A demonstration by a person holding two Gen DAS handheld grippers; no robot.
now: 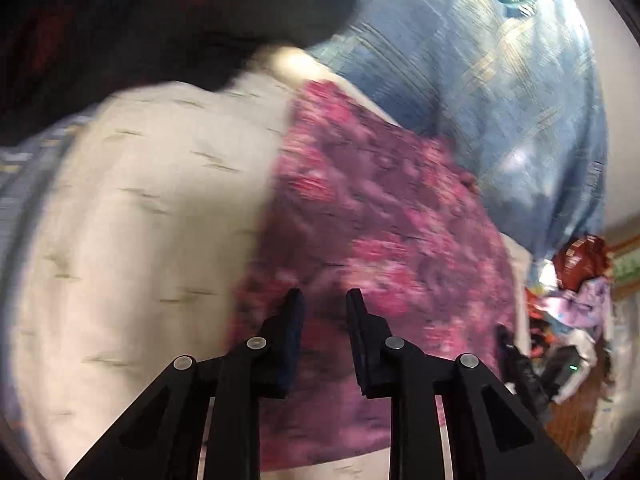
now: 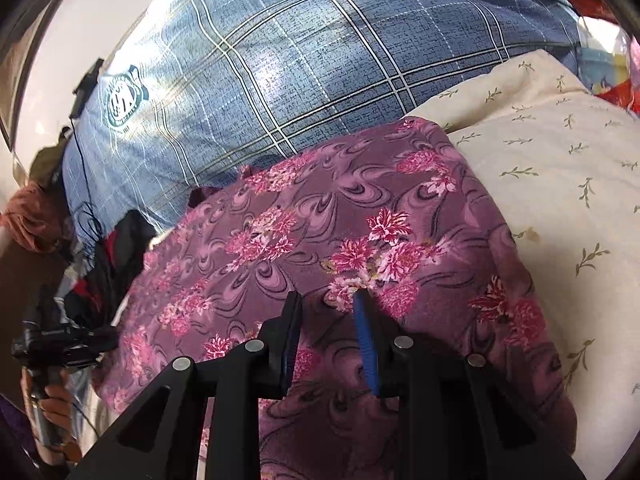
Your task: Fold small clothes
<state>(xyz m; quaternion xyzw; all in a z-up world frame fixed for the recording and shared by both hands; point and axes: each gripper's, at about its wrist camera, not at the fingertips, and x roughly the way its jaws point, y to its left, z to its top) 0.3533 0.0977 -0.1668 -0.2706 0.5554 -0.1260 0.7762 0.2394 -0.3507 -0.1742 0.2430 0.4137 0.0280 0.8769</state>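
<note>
A purple garment with pink flowers (image 2: 320,232) lies folded flat on a cream sheet with small leaf sprigs (image 2: 560,168). It also shows, blurred by motion, in the left wrist view (image 1: 360,220). My right gripper (image 2: 326,296) hovers open just above the garment's near part, with nothing between its blue-padded fingers. My left gripper (image 1: 322,294) is open and empty above the garment's near edge. The left gripper body also shows at the far left of the right wrist view (image 2: 60,340), held in a hand.
A blue plaid pillow with a round crest (image 2: 280,60) lies behind the garment. A pile of mixed clothes (image 1: 572,304) sits at the right in the left wrist view. A dark and red cloth (image 1: 120,20) fills that view's top left.
</note>
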